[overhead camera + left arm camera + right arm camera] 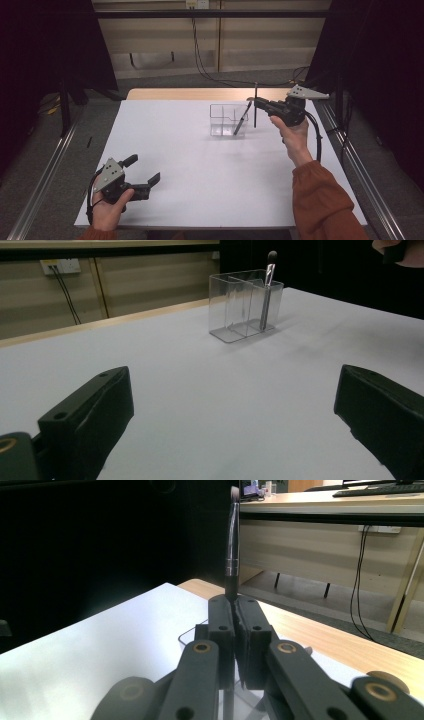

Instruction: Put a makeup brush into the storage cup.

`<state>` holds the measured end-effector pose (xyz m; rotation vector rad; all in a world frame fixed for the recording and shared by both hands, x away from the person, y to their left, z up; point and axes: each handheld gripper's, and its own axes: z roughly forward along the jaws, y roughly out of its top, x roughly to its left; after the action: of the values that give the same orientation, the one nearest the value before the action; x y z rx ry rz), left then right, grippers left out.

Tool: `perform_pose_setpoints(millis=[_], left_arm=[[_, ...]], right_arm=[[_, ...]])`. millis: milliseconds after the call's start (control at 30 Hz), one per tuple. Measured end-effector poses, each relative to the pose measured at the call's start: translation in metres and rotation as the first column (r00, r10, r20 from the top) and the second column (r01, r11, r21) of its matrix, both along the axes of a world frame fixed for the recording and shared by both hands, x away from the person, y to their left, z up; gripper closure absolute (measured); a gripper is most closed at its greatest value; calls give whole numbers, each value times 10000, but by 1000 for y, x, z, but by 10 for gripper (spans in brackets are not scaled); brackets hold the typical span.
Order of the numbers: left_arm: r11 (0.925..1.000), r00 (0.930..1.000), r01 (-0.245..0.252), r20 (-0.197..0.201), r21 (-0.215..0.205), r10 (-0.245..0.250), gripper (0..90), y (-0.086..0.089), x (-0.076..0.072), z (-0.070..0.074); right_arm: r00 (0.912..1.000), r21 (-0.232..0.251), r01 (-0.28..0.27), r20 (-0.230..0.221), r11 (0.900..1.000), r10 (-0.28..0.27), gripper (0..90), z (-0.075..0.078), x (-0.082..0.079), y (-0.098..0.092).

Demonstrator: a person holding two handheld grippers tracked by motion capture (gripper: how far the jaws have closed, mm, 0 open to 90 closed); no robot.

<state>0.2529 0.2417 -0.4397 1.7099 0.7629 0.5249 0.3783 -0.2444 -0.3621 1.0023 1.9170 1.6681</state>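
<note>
Left gripper (146, 176) rests near the table's (165, 150) front-left corner, jaws wide, nothing between them. Clear organizer (227, 120) stands toward the far edge, one brush (241, 120) leaning inside. Your right gripper (256, 103) pinches a second makeup brush (255, 102) upright, just right of the organizer. Risk: brush tail clips the rim and tips the organizer, or pivots in the thin grip.

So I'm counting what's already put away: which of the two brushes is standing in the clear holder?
The slanted brush leaning in the clear holder, its right compartment in the high view. The other brush hangs upright beside it, clamped in the right gripper.
</note>
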Motion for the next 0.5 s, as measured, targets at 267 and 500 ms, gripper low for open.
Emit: perform_pose_setpoints(millis=[267, 500], left_arm=[[10000, 10000, 34, -30, 21, -34, 25, 0, 1, -1], [9999, 10000, 99, 0, -20, -99, 25, -2, 0, 0]], right_arm=[[9999, -19, 100, 71, 9999, -100, 869, 5, 15, 12], [9996, -39, 246, 107, 9997, -245, 869, 9, 27, 18]])
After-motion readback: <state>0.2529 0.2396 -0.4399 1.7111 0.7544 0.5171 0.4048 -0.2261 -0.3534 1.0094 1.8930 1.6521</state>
